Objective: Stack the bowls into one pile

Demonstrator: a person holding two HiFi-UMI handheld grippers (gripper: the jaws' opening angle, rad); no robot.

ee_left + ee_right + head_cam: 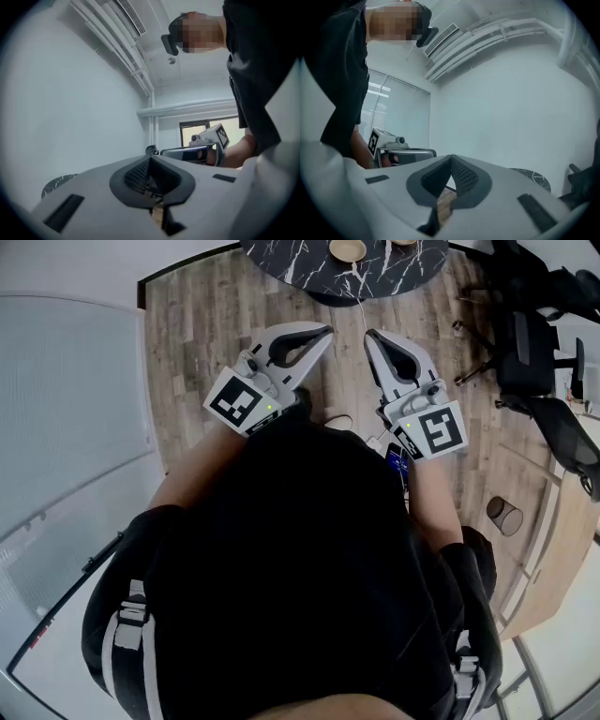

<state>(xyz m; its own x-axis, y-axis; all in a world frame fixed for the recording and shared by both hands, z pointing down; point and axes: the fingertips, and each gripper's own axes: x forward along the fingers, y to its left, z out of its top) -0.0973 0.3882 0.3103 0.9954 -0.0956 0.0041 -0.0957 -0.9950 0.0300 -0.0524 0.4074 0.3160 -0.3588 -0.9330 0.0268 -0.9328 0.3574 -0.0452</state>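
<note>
Torso (300, 549) nearest; left gripper (325, 333), right gripper (370, 336) level, jaws together

Black white-veined table (309, 273), tan bowl (348, 249), brown wood-grain floor (192, 329), black shirt (300, 549)

Floor (216, 324) is lying open between left claw (327, 331), right claw (368, 335) and worktop (309, 268); a chair (525, 343) is crowding rightward.
</note>
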